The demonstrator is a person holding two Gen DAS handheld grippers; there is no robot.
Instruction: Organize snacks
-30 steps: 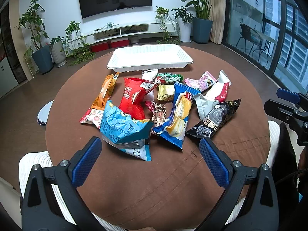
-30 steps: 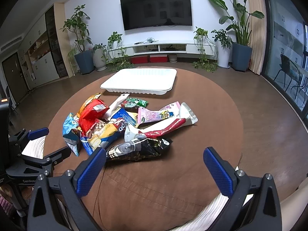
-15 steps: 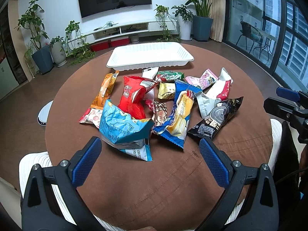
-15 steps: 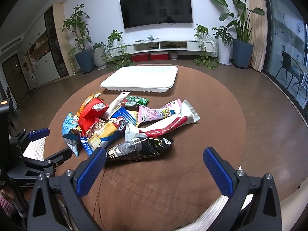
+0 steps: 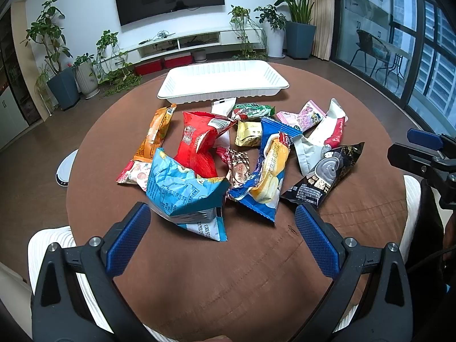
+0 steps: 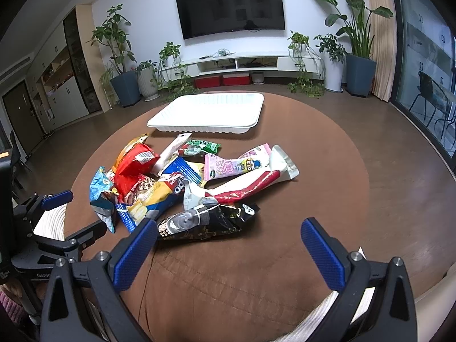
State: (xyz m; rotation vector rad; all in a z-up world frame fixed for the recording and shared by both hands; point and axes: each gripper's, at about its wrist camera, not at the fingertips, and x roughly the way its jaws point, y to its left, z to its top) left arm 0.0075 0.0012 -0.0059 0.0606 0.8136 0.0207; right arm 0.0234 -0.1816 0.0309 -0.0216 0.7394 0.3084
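A pile of snack packets lies mid-table: a light blue bag [image 5: 182, 196], a red bag [image 5: 198, 145], an orange packet [image 5: 154, 136], a blue-yellow packet [image 5: 268, 173], a black packet [image 5: 327, 173] [image 6: 205, 222], a white-red packet [image 6: 245, 185] and a pink packet [image 6: 233, 165]. An empty white tray [image 5: 222, 81] [image 6: 208, 112] sits behind the pile. My left gripper [image 5: 222, 239] is open and empty, just short of the light blue bag. My right gripper [image 6: 228, 245] is open and empty, just short of the black packet.
The round table has a brown cloth [image 5: 242, 270]. A white stool [image 5: 65, 168] stands left of it. Beyond are a TV wall [image 6: 230, 2], potted plants and glass doors at the right. Each gripper shows at the edge of the other's view.
Both grippers have edged slightly forward toward the pile. The packets have not moved and both jaws stay open.
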